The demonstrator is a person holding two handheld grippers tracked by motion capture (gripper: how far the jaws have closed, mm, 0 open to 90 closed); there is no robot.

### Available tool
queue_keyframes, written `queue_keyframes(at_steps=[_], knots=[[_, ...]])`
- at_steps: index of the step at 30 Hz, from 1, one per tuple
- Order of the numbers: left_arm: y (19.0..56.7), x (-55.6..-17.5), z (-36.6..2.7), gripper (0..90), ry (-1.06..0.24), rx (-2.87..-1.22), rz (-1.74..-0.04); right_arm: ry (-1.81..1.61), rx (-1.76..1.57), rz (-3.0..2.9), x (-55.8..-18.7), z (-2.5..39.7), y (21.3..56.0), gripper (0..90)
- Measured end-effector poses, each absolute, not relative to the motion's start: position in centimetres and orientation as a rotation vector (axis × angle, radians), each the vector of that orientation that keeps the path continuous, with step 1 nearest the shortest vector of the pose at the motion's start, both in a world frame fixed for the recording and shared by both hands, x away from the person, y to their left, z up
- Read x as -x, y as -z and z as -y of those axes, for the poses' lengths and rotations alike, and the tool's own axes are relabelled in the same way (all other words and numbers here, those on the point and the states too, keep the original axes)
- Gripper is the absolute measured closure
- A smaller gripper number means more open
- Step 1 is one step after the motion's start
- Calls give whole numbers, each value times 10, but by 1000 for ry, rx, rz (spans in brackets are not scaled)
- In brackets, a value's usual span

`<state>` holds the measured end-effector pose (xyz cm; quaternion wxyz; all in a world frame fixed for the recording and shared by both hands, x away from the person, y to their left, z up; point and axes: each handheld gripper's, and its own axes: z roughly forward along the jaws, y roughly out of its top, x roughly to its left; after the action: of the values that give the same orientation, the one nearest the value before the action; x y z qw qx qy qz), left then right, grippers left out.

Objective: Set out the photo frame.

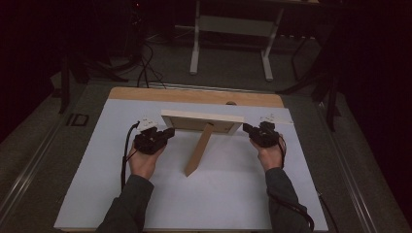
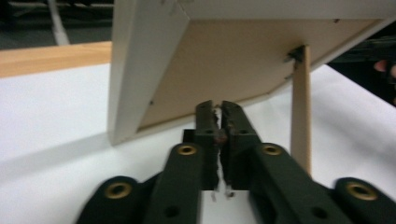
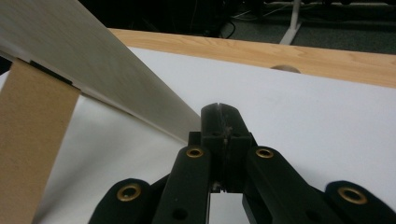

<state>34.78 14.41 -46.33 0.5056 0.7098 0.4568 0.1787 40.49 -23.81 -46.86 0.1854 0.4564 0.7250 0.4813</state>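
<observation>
Pale wood forms a picture frame (image 1: 201,120) that is stood upright on the white sheet (image 1: 223,194) covering the desk (image 1: 194,95), its brown back turned toward the person and propped by a slanted cardboard stand (image 1: 198,150). The left gripper (image 1: 166,133) is placed at the frame's left end, its jaws pressed together with nothing between them. The right gripper (image 1: 246,128) is placed at the frame's right end, its jaws likewise pressed together and empty, just beside the frame's corner.

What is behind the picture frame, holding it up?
A brown stand leg leans from the picture frame back down onto the white sheet. The brown backing board shows too. The frame's front faces away, hidden.
</observation>
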Motion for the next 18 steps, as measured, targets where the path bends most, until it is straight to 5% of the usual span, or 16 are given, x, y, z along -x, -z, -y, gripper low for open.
queue_keyframes(at_steps=[18], knots=[[453,-362,-135,900,-465,-1700,-1140,-1417,-1276,-2040,-411,233,459,898]])
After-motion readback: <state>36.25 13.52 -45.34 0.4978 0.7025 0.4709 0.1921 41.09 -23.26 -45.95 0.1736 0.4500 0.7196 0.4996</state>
